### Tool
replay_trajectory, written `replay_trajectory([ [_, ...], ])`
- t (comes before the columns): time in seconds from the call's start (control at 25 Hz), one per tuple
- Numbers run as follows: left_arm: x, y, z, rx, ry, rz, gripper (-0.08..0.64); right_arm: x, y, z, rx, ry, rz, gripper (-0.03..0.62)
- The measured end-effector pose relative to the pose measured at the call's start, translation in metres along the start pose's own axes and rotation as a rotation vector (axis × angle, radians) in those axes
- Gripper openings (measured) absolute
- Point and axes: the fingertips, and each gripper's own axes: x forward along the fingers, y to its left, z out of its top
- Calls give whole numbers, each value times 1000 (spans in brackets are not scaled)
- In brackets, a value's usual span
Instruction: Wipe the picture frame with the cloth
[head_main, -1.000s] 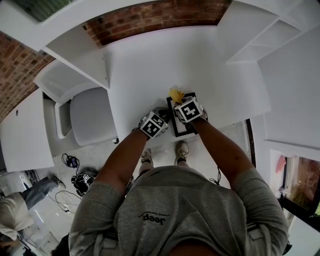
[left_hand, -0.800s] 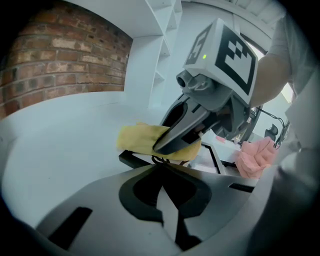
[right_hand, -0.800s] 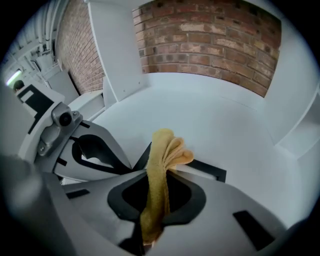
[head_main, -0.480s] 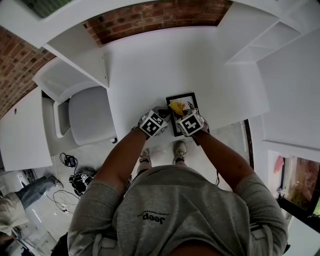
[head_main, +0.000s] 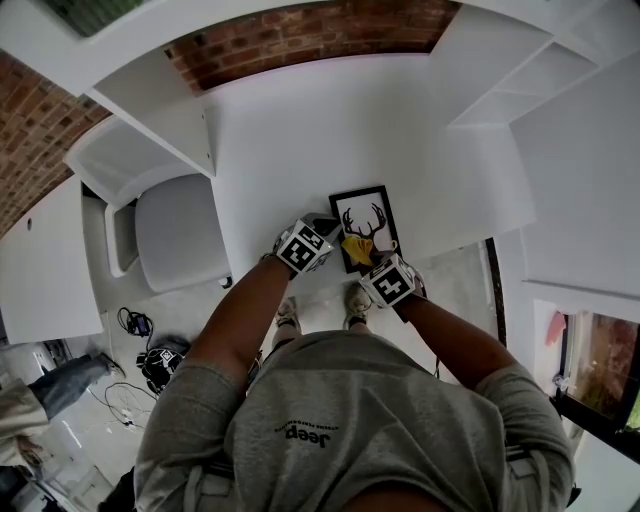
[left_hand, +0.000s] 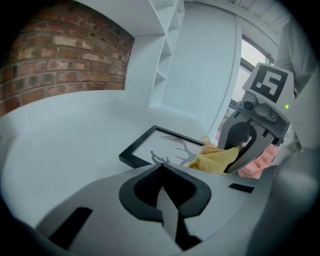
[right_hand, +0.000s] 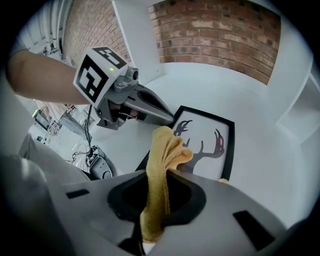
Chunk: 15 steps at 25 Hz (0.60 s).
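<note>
Clamping a folded yellow cloth (right_hand: 162, 150), the right gripper (head_main: 365, 258) holds it over the near end of the black rectangular picture frame (head_main: 364, 222). The frame holds an antler print and lies flat on the white table (head_main: 300, 140). The left gripper (head_main: 328, 226), jaws together and empty, sits beside the frame's left edge. A red brick wall (head_main: 300, 35) stands behind.

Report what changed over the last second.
The right gripper, shut on the yellow cloth, dragged it back along the picture frame toward the person, from far end to near end, uncovering the antler print. The left gripper stayed shut at the frame's left edge; the frame stayed put.
</note>
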Motion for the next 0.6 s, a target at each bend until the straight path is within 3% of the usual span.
replay_trajectory([
  [0.28,0,0,2,-2,-10,7,20,-5,16,-24,8,25,30,54],
  [0.6,0,-1,1,2,-17,17,20,-11,13,-16,63,-4,48,54],
])
